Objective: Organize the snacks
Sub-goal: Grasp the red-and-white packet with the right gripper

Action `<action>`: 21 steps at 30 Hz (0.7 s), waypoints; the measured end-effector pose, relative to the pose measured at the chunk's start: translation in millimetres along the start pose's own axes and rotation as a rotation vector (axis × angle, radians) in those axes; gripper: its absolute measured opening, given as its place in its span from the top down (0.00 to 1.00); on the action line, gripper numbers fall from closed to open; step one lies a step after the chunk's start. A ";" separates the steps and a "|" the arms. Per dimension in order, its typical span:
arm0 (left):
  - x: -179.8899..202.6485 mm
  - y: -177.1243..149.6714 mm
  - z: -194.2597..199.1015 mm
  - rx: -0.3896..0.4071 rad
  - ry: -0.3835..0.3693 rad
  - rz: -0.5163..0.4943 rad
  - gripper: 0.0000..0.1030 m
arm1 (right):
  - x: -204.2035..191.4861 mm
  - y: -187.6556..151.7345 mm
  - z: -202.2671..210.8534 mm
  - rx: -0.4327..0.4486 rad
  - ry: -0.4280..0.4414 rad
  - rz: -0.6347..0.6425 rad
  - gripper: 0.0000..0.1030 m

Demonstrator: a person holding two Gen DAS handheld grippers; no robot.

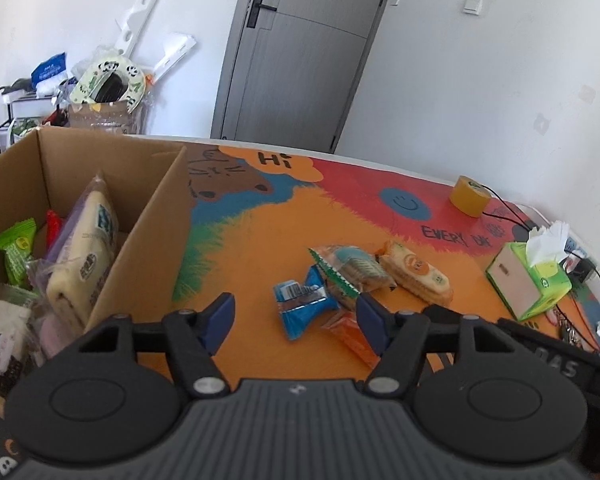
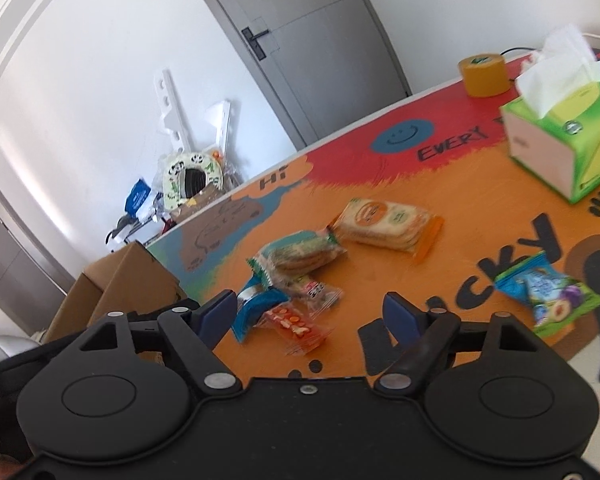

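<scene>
A brightly painted counter (image 1: 260, 240) carries a small cluster of wrapped snacks near its middle. A blue-wrapped snack (image 1: 302, 306) lies at the front of the cluster, touching a green-edged biscuit pack (image 1: 350, 270) behind it and an orange packet (image 1: 352, 336) on the side toward the tissue box. A pale cracker pack (image 1: 416, 276) lies at the cluster's far side. One more blue-green packet (image 2: 548, 294) is seen apart from the rest, on the black lettering toward the counter's near edge.

At the counter's left end stands a cardboard box (image 1: 148, 216) with a divider; its left compartment is filled with snacks, among them a long cream-coloured pack (image 1: 82, 264) leaning upright and a green sachet (image 1: 16, 252).

The left tool (image 1: 296, 316) is held partly wide above the blue-wrapped snack, nothing being pressed by its pads. The right tool (image 2: 310, 316) is likewise held wide over the orange packet, gripping nothing.

A tissue box (image 2: 560, 148) and a yellow tape roll (image 2: 485, 74) are set toward the far right corner.
</scene>
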State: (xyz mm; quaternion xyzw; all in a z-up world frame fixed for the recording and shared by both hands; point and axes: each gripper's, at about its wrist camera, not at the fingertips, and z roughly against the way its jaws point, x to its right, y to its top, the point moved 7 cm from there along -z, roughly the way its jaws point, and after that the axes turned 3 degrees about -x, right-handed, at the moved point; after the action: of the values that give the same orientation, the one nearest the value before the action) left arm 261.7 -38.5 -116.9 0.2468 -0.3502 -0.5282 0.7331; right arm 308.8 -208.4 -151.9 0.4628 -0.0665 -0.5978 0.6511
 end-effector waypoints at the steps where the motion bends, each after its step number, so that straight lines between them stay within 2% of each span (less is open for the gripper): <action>1: -1.7 2.4 2.9 0.010 -0.009 0.007 0.35 | -0.2 0.3 -1.8 -0.001 0.005 -0.006 0.24; 3: -2.7 7.8 8.9 0.016 -0.033 0.013 0.34 | -1.2 2.0 -7.8 -0.011 -0.002 -0.003 0.24; 8: -7.3 25.1 30.0 0.095 -0.021 0.019 0.30 | -12.9 -0.4 -25.0 -0.035 0.001 0.023 0.24; 16: -22.5 30.5 19.4 0.075 0.013 0.042 0.30 | -26.8 -6.7 -49.1 -0.082 -0.005 0.062 0.32; 18: -20.6 32.0 19.3 0.080 0.017 0.029 0.30 | -26.2 -8.0 -54.0 -0.088 -0.012 0.073 0.35; 20: -19.7 32.8 19.5 0.082 0.015 0.025 0.30 | -24.9 -10.4 -59.9 -0.106 -0.026 0.079 0.49; 21: -18.3 32.8 18.7 0.081 0.014 0.021 0.30 | -24.0 -12.0 -62.8 -0.119 -0.029 0.079 0.52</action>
State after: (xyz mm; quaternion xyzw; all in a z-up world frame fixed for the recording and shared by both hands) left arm 263.4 -10.6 -85.7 0.2763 -0.3689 -0.5042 0.7304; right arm 333.8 -153.6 -184.2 0.4114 -0.0585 -0.5811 0.6998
